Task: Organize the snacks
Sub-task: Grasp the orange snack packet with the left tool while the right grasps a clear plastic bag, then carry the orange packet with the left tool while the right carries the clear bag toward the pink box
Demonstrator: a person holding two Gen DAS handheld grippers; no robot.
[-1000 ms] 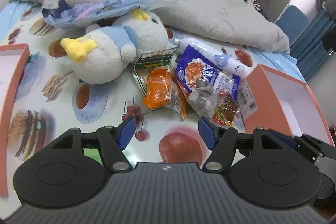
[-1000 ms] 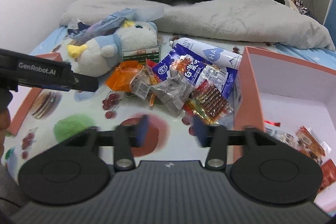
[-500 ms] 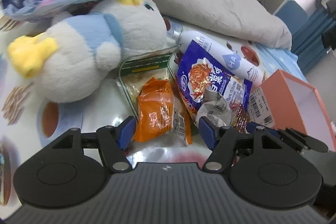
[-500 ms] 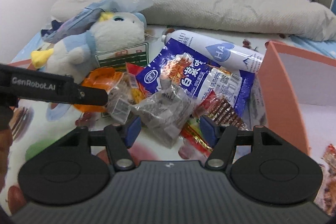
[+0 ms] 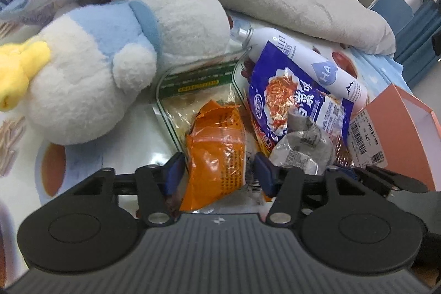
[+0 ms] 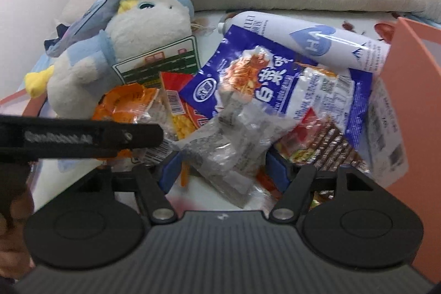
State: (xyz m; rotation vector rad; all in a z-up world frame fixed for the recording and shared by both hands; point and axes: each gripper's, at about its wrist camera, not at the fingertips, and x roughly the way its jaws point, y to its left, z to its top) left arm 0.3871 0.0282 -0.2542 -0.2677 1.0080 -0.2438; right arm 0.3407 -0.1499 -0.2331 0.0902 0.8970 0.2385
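Snacks are heaped on the bed by its right edge, against the orange box (image 5: 397, 128). The orange packet (image 5: 217, 153) lies right between the left tongs (image 5: 219, 170), long axis running away from them; jaws are closing, pads not pressing yet I think. The right tongs (image 6: 223, 172) straddle the clear crinkly packet (image 6: 228, 139), jaws opening, nothing gripped. Left looks closer to a grab.

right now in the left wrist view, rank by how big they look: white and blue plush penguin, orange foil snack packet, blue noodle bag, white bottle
1. white and blue plush penguin
2. blue noodle bag
3. white bottle and orange foil snack packet: look alike, and the packet sits nearer the camera, so unranked.
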